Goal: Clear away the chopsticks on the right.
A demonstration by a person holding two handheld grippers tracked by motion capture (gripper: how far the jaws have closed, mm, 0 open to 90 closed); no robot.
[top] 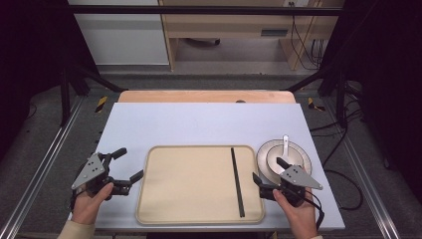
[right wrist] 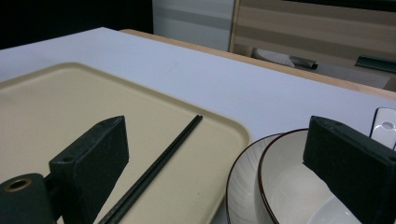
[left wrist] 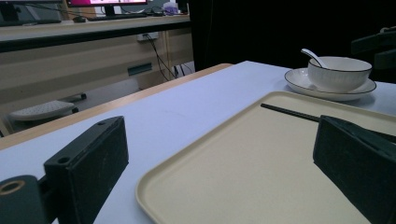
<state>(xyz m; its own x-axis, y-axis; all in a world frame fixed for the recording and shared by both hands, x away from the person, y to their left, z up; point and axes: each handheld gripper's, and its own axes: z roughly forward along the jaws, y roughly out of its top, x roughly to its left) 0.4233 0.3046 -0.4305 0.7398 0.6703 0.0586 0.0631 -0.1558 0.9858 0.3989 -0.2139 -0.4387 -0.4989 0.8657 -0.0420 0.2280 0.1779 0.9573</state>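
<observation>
Black chopsticks (top: 237,181) lengthwise on tray (top: 189,199), pointing away; right tool (top: 268,180) near.

White bowl (top: 285,157) with spoon (top: 285,143), on plate (top: 263,160)

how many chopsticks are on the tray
2, a black pair of chopsticks lying side by side along the right part of the tray, near the bowl.
</observation>
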